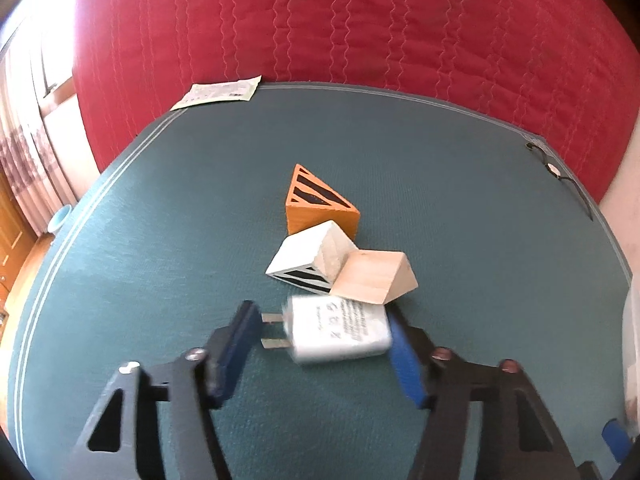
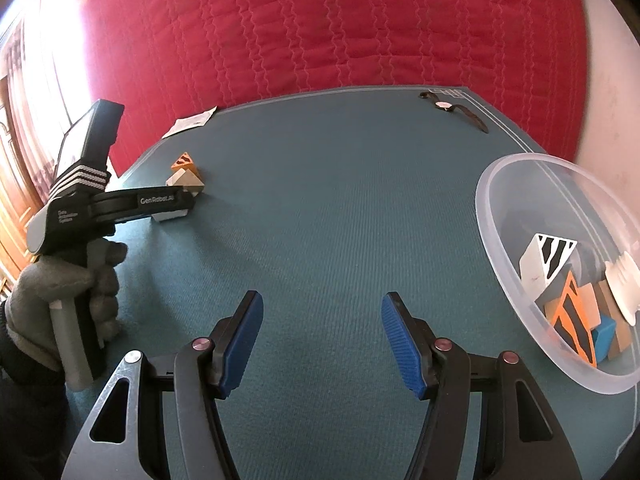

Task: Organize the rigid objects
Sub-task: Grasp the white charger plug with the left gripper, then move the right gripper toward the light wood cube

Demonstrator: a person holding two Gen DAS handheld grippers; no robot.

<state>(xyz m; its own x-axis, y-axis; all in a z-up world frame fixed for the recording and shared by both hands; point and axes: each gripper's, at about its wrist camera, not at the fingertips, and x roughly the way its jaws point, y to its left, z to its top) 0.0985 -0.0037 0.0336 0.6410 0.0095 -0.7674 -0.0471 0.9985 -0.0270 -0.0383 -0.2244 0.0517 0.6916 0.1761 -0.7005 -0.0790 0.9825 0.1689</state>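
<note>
My left gripper is open around a white USB charger that lies on the teal mat; its prongs point at the left finger, and the right finger is at its body. Just beyond lie a plain wooden wedge, a white striped wedge and an orange striped wedge. My right gripper is open and empty over bare mat. The left gripper with its gloved hand shows in the right wrist view. A clear plastic bowl at the right holds several blocks.
A wristwatch lies at the mat's far right corner; it also shows in the left wrist view. A paper slip lies at the far left edge. A red quilted cover lies behind the mat.
</note>
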